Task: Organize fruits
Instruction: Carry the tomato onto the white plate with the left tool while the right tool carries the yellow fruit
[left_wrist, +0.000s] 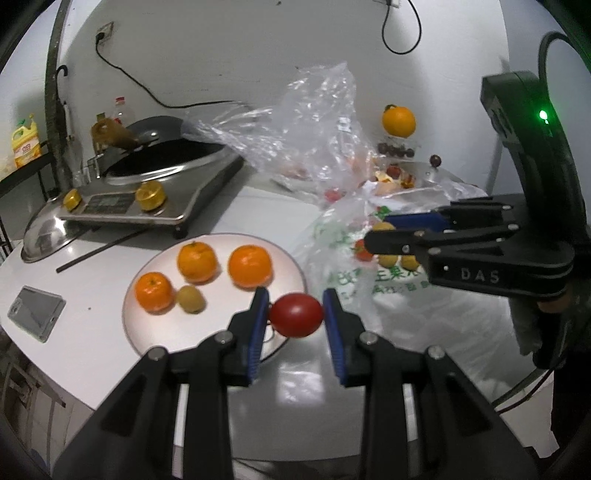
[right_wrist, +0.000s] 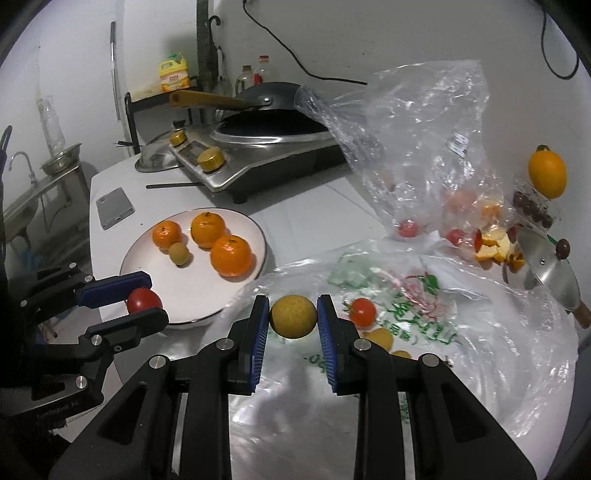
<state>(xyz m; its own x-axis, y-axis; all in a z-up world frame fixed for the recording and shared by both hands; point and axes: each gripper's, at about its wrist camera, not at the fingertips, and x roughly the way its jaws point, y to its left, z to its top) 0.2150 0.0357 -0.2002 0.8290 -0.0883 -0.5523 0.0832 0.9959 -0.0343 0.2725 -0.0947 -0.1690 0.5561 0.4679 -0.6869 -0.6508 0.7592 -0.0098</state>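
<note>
Left wrist view: left gripper (left_wrist: 296, 314) was clenched on a small red oval tomato (left_wrist: 296, 315), long axis across the jaws, held over the near rim of the round white plate (left_wrist: 155, 332); plate lay ahead-left, so left hand nearer. Right wrist view: right gripper (right_wrist: 293, 316) was clamped on a round yellow-brown fruit (right_wrist: 293, 316) above the printed plastic bag (right_wrist: 424, 302); plate off to its left.

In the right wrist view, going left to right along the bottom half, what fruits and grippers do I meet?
Left gripper clamping a red tomato → right gripper clamping a round yellow-brown fruit → small red cherry tomato on the printed plastic bag.
</note>
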